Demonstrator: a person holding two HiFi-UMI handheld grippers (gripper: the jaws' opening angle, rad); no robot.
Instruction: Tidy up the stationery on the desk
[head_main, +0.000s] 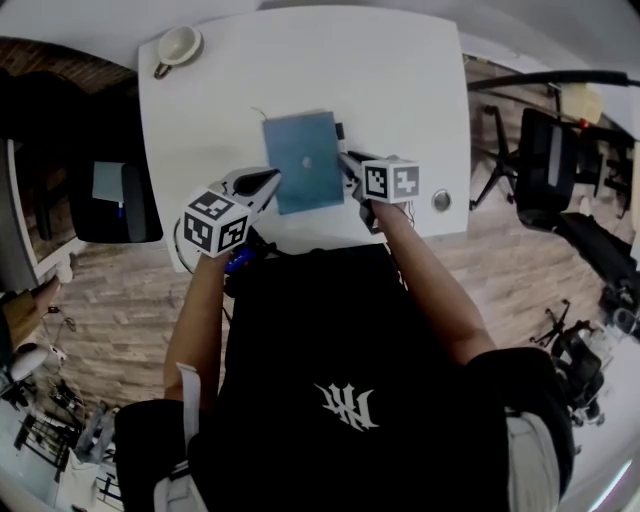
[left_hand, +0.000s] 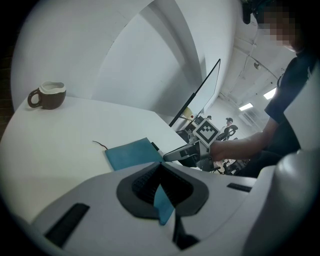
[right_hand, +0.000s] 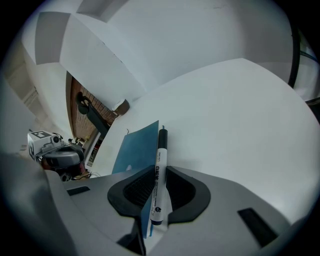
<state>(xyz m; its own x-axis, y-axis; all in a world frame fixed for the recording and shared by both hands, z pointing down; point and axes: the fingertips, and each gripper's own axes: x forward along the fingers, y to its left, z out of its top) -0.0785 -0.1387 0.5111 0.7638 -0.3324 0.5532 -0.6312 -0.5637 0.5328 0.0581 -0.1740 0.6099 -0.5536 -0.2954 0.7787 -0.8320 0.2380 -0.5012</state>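
A blue notebook (head_main: 303, 160) lies flat in the middle of the white desk (head_main: 400, 70). My left gripper (head_main: 272, 181) is shut on its left edge; in the left gripper view the blue cover (left_hand: 131, 153) runs in between the jaws of that gripper (left_hand: 161, 186). My right gripper (head_main: 347, 166) is at the notebook's right edge. In the right gripper view a white marker (right_hand: 160, 167) with a black cap sits upright between the shut jaws of that gripper (right_hand: 156, 181), pressed against the notebook's edge (right_hand: 137, 147).
A brown mug (head_main: 180, 45) (left_hand: 48, 95) stands at the desk's far left corner. A small round silver fitting (head_main: 441, 200) is near the desk's right front edge. Office chairs (head_main: 545, 170) stand on the wooden floor to the right.
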